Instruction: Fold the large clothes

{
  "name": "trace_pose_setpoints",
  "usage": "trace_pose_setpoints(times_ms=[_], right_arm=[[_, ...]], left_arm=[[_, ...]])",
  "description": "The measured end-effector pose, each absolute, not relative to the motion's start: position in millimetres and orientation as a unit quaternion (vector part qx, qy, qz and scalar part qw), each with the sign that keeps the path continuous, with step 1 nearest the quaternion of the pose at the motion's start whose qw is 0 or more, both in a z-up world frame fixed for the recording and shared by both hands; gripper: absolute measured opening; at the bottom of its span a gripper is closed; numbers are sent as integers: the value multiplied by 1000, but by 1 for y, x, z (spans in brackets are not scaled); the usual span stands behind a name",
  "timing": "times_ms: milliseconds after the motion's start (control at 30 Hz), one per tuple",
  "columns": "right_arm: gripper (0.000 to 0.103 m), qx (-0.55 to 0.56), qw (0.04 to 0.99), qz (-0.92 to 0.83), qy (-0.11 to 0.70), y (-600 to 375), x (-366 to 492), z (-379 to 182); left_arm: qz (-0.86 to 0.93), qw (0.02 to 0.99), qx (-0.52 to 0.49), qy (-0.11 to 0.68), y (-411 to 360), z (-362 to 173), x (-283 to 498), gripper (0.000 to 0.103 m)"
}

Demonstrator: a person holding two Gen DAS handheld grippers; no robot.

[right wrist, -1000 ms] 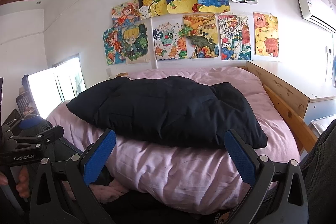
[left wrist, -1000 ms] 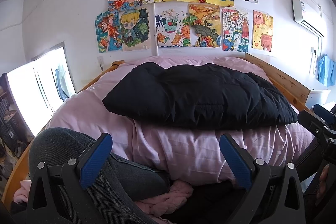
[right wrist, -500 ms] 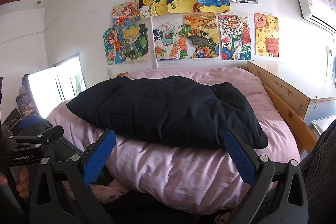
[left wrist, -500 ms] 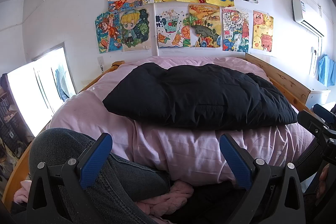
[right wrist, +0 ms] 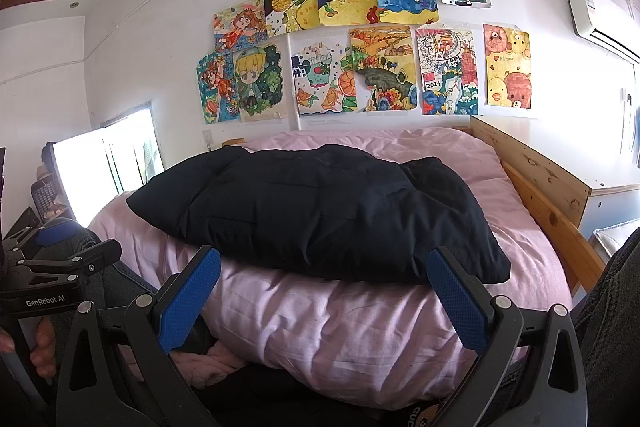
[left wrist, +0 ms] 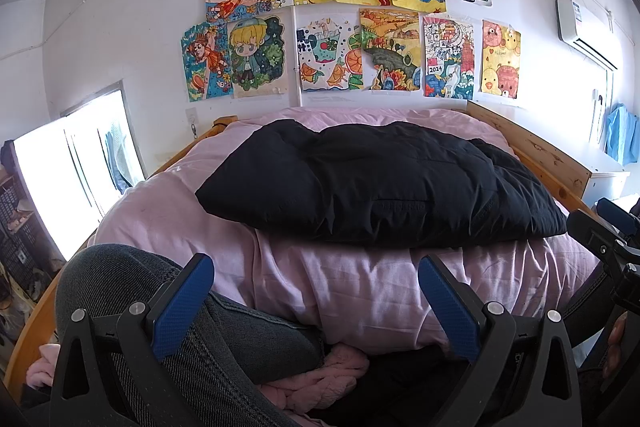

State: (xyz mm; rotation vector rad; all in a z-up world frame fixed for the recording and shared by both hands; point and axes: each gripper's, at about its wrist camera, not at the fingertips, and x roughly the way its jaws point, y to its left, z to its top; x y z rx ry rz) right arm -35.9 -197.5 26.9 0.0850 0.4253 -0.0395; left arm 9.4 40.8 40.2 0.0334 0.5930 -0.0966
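Observation:
A large black padded garment [left wrist: 380, 183] lies folded in a flat bundle on a pink duvet [left wrist: 360, 291]; it also shows in the right wrist view [right wrist: 320, 215]. My left gripper [left wrist: 314, 269] is open and empty, held low in front of the bed, short of the garment. My right gripper [right wrist: 324, 263] is open and empty, its blue pads level with the garment's near edge but apart from it. Each gripper shows at the edge of the other's view.
A wooden bed frame [right wrist: 544, 179] runs along the right side. The person's jeans-clad knee [left wrist: 132, 287] sits at the lower left, with a pink fluffy cloth [left wrist: 320, 375] below. A bright window [left wrist: 76, 167] is at left. Drawings cover the far wall.

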Motion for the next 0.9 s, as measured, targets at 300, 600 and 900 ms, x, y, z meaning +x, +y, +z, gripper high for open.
trace_pose_setpoints(times_ms=[300,600,900], right_arm=[[102,42,977,-20,210,-197,-36,27],[102,43,976,-20,211,-198,-36,27],[102,42,976,-19,211,-198,-36,27]], left_arm=[[-47,955,17,292,40,40,10,103],[-48,955,17,292,41,40,9,103],[-48,955,18,291,41,39,10,103]])
